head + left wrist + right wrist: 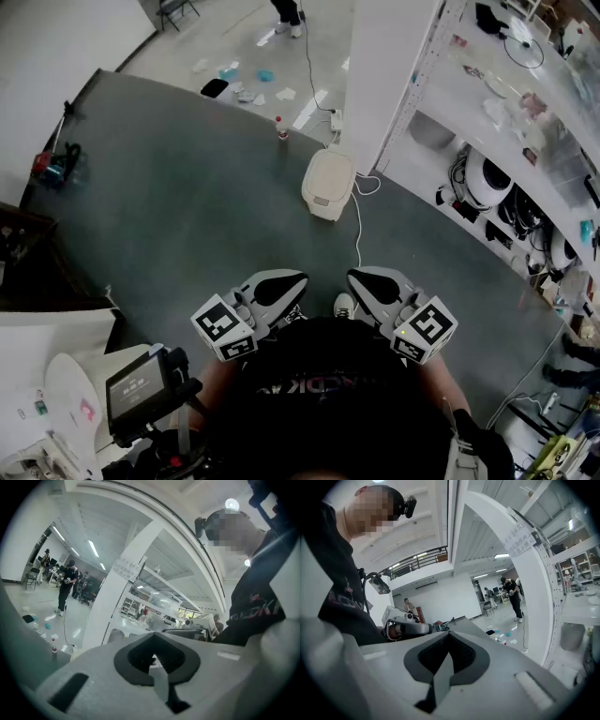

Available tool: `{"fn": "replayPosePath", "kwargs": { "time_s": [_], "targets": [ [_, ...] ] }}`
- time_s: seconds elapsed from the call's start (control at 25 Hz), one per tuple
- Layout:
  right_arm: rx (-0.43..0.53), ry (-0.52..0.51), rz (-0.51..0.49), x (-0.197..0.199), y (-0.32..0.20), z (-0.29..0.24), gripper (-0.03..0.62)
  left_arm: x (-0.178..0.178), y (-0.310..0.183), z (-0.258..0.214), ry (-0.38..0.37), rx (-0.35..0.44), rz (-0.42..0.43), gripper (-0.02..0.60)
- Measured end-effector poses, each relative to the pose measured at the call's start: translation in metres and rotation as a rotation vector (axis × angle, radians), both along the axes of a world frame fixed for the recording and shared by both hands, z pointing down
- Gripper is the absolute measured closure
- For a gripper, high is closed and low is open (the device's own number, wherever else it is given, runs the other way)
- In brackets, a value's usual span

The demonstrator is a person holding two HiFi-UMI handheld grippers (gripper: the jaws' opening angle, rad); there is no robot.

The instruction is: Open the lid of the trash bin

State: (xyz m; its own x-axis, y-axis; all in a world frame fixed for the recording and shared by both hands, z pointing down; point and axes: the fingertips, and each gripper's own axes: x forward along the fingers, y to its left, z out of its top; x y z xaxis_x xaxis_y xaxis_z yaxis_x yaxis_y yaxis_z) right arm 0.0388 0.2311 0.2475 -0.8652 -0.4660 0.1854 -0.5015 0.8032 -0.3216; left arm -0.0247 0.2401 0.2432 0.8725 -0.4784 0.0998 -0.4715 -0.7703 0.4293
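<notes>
1. Nearest the head camera is the wearer's dark top (328,384), which fills the lower frame. Just beyond it sit the two marker cubes (225,328) on the tools.
2. The left gripper (281,284) is held close to the body and roughly level. In its own view we see the jaws pressed fully together with nothing between them.
3. The right gripper (375,284) is just beside the left one. Its jaws are likewise closed tight and it holds nothing.
4. The trash bin (328,184) is cream-white and stands on the dark grey mat (187,206), well ahead of both grippers. Its lid (330,173) lies down flat.
5. A white cable (357,225) lies on the mat between us and the bin. It runs from a power strip (335,120) past the bin's right side towards the grippers.
6. A white pillar (389,66) rises just behind and to the right of the bin. A small bottle (281,127) stands on the mat's far edge, left of the power strip.
7. To the right is open shelving (506,122) crowded with white round devices and cables.
8. Scraps (246,82) lie scattered on the pale floor beyond the mat.
9. A screen unit (141,389) on a stand is at the lower left.
10. A bystander (513,595) stands far off, and a paper notice (519,538) is fixed to the pillar.
</notes>
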Motion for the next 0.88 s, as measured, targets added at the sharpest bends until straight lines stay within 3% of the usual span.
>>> {"fn": "replayPosePath", "kwargs": {
  "time_s": [0.56, 0.88],
  "targets": [
    [0.006, 0.0, -0.001, -0.004, -0.006, 0.002, 0.586, -0.003, -0.003, 0.006, 0.007, -0.013, 0.012, 0.58],
    [0.019, -0.011, 0.057, -0.001, -0.022, 0.001, 0.585, -0.013, -0.007, 0.011, 0.002, -0.02, 0.02, 0.579]
  ]
}}
